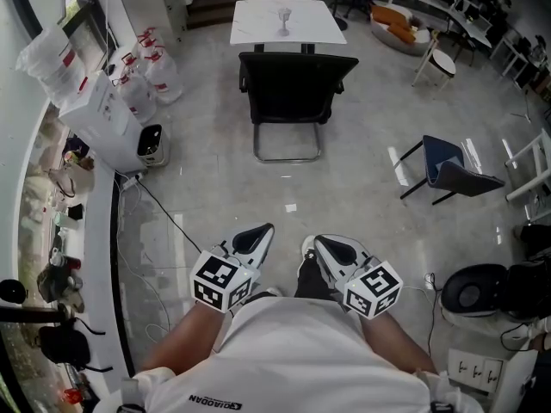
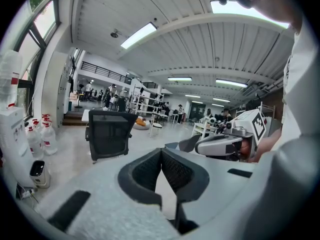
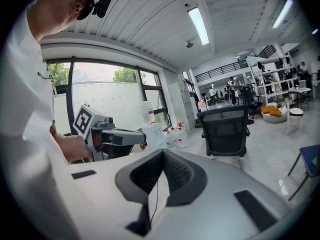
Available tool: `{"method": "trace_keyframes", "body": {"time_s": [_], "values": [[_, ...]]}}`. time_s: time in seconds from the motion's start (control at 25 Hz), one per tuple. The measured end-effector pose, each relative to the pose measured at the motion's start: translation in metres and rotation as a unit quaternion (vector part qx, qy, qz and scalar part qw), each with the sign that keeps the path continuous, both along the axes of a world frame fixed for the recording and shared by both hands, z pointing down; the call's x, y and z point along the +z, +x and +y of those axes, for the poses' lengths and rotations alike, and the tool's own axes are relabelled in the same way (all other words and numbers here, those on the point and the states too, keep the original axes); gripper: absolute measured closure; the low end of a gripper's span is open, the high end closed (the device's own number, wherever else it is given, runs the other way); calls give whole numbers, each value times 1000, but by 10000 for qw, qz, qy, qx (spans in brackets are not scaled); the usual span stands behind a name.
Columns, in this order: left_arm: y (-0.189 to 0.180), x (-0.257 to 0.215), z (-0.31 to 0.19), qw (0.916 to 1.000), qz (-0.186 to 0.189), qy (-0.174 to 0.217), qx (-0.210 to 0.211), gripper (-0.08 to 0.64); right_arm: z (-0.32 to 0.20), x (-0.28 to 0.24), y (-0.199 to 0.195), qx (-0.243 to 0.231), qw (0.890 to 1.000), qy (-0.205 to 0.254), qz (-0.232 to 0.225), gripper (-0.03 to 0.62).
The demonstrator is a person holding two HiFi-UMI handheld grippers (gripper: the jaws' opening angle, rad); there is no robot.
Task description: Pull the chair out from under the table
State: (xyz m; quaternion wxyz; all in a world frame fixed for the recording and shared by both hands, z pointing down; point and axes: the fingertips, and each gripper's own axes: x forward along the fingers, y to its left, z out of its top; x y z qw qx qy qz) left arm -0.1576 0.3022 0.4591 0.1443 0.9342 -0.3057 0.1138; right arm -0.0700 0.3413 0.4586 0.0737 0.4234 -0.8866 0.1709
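A black mesh-back office chair [image 1: 293,93] stands on the glossy floor with its backrest toward me, pushed up against a small white table [image 1: 258,24]. It also shows in the left gripper view [image 2: 107,134] and the right gripper view [image 3: 227,129]. My left gripper [image 1: 263,231] and right gripper [image 1: 312,243] hang side by side close to my body, well short of the chair. Each has its jaws shut with nothing between them, as the left gripper [image 2: 161,151] and the right gripper [image 3: 163,153] views show.
A stemmed glass [image 1: 283,20] stands on the table. Large water bottles [image 1: 146,67] and a white appliance [image 1: 152,143] with a floor cable lie left. A blue chair [image 1: 452,170] sits right, and a black round unit [image 1: 473,289] lower right.
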Motion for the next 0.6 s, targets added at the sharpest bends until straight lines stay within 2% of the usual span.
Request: {"method": "trace_keyframes", "body": {"time_s": [0.28, 0.6], "values": [[14, 5, -29, 10000, -17, -24, -23, 551, -30, 5, 13, -5, 10000, 10, -11, 586], [35, 0, -95, 9999, -82, 83, -94, 551, -102, 1, 38, -6, 9999, 89, -118, 586]]}}
